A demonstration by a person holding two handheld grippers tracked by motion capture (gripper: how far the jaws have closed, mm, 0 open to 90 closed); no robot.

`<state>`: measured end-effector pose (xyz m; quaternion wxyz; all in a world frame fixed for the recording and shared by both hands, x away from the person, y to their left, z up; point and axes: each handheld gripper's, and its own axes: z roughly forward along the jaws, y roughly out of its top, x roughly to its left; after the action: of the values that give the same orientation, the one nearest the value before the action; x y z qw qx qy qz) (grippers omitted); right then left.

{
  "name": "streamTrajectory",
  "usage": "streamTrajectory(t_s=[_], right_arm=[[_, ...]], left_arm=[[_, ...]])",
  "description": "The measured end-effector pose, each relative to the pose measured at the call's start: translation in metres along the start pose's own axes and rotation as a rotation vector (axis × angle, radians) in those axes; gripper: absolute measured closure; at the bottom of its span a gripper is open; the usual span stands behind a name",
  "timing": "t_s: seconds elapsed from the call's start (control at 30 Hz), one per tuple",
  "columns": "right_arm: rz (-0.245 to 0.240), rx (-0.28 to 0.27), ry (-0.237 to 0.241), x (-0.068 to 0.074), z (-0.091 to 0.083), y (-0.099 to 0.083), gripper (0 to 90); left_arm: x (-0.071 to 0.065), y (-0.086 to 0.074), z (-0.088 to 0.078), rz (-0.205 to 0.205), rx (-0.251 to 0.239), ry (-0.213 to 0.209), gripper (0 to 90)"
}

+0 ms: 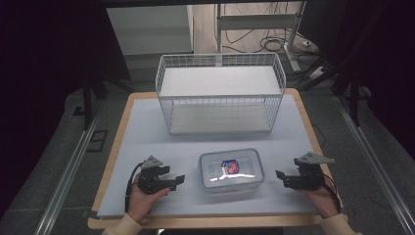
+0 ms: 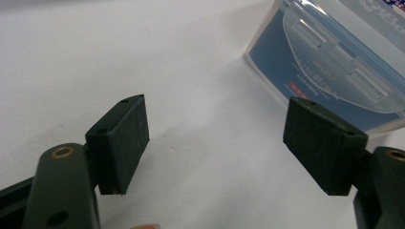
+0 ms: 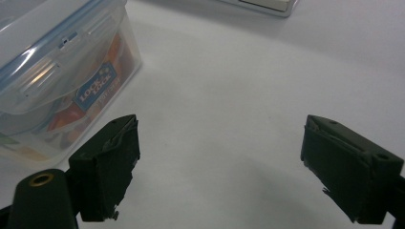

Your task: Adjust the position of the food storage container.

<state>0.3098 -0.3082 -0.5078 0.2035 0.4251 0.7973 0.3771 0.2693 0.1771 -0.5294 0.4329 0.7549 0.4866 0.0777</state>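
With both the left gripper (image 1: 180, 179) and right gripper (image 1: 280, 176) released and empty at nine and three o'clock of the lidded plastic container (image 1: 231, 170), an uneven squeeze could skid it across the smooth table (image 1: 147, 132).

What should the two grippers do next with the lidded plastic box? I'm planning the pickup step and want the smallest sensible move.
Probably bring both inward to the plastic box. The left gripper and right gripper sit on either side of it with jaws open and nothing between them, apart from its short ends. The wire basket behind stands empty, a likely destination.
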Motion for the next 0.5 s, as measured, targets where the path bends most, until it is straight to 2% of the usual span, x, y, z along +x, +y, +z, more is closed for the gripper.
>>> streamTrajectory(t_s=[0.23, 0.33, 0.37, 0.43, 0.5], right_arm=[[0.003, -0.015, -0.003, 0.001, -0.001, 0.002, 13.9], [0.003, -0.011, -0.005, -0.001, 0.000, 0.001, 14.0], [0.004, -0.009, -0.005, -0.001, 0.000, 0.001, 14.0], [0.002, -0.006, -0.004, -0.002, 0.001, 0.001, 14.1], [0.003, -0.006, -0.001, -0.001, 0.001, 0.001, 14.0]], left_arm=[[-0.001, 0.003, -0.007, -0.020, -0.023, -0.017, 24.1], [-0.004, 0.007, -0.012, -0.009, -0.037, -0.035, 27.7], [-0.005, 0.008, -0.013, 0.006, -0.037, -0.048, 30.9], [-0.008, 0.010, -0.015, 0.031, -0.031, -0.068, 44.0], [-0.010, 0.013, -0.018, 0.058, -0.028, -0.071, 56.1]])
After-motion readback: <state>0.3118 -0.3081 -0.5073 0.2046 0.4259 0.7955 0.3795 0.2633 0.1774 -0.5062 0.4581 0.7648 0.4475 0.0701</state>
